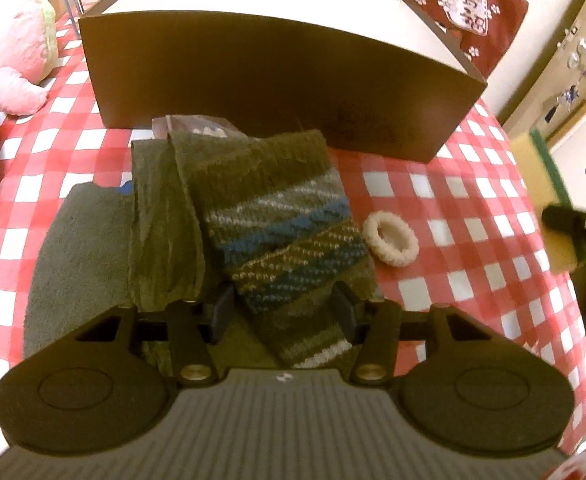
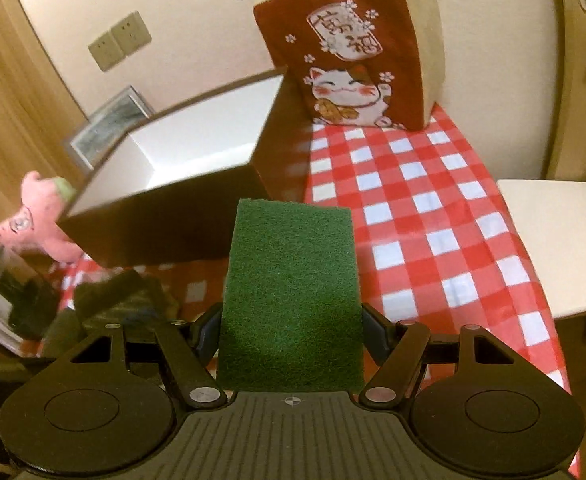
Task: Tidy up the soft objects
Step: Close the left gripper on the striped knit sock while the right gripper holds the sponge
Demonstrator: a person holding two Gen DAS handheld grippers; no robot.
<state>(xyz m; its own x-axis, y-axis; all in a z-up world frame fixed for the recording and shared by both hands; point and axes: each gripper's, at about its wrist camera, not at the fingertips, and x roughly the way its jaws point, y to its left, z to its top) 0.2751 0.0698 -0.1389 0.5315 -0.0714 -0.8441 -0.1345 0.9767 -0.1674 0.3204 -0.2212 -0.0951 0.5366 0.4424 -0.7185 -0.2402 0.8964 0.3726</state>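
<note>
Nothing visible inside box (image 2: 197,148) so far. Left to right: pink plush (image 1: 9,40), grey cloth (image 1: 81,256), striped sock (image 1: 277,224), white hair tie (image 1: 391,239) all on table (image 1: 453,184). Left gripper (image 1: 283,312) jaws apart straddling sock, grip unclear. Right gripper (image 2: 291,332) clamped on green sponge (image 2: 293,292), raised near box

Striped sock (image 1: 289,236) between parted left claw (image 1: 283,312)
</note>
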